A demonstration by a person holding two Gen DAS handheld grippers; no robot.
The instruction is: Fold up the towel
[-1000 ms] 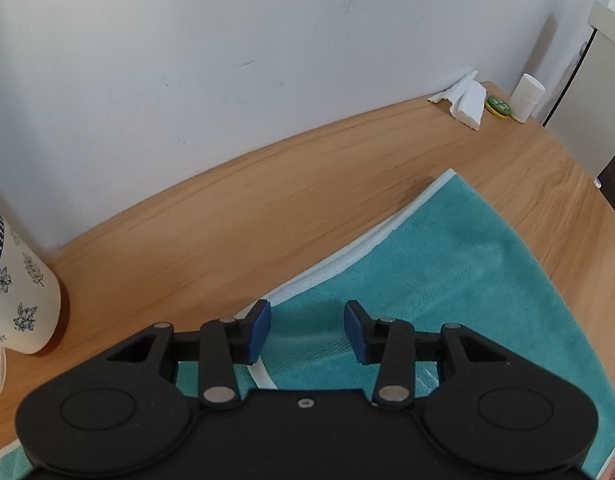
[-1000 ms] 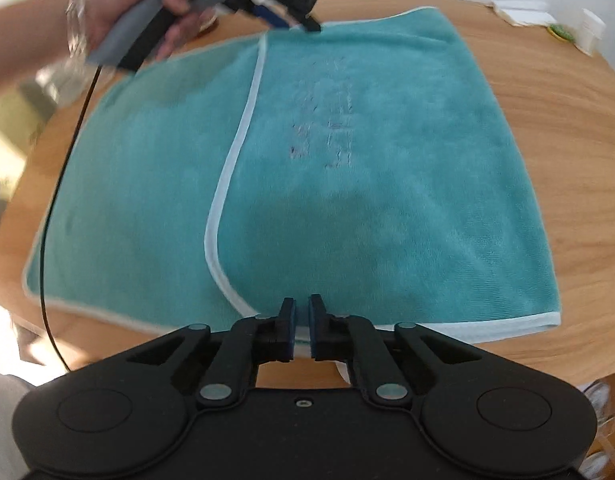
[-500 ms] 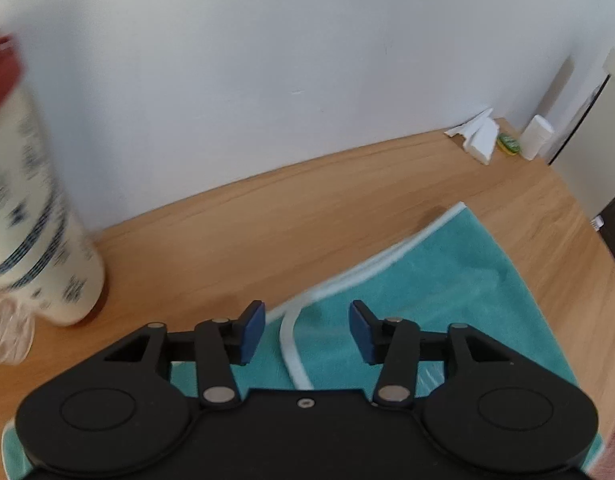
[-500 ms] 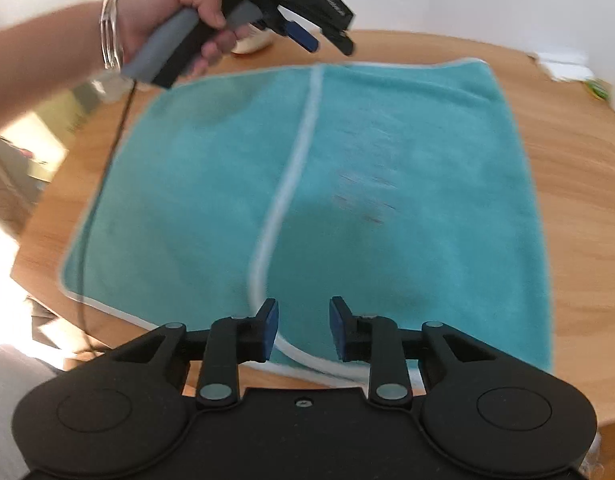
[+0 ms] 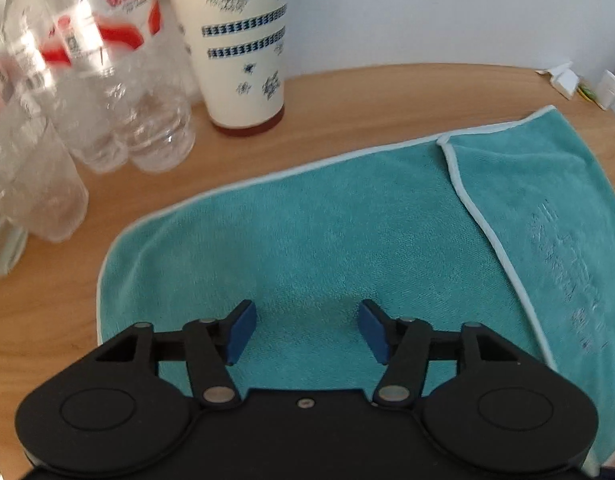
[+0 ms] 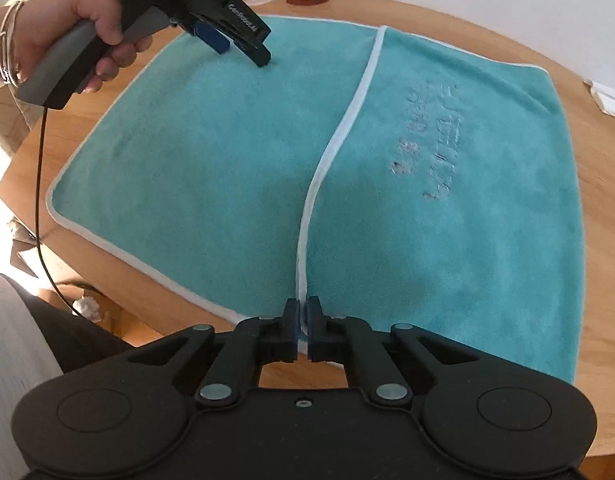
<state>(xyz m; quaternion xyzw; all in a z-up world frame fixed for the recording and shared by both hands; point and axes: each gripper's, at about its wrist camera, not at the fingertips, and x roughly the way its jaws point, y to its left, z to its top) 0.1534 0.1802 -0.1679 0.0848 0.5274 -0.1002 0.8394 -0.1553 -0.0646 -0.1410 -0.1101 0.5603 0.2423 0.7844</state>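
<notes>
Swung back over the teal towel, left hand-held gripper hovers released; right hand-held gripper reclamps the white-trimmed flap edge, likely to adjust the fold.

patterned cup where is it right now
In the left wrist view the patterned cup stands upright at the table's back edge, just right of the clear bottles, beyond the towel.

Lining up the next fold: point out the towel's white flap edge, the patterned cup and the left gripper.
white flap edge point(image 6: 336, 136), right wrist view, mid-seam.
patterned cup point(image 5: 243, 52), left wrist view, side wall.
left gripper point(image 5: 303, 330), left wrist view, between fingertips.
</notes>
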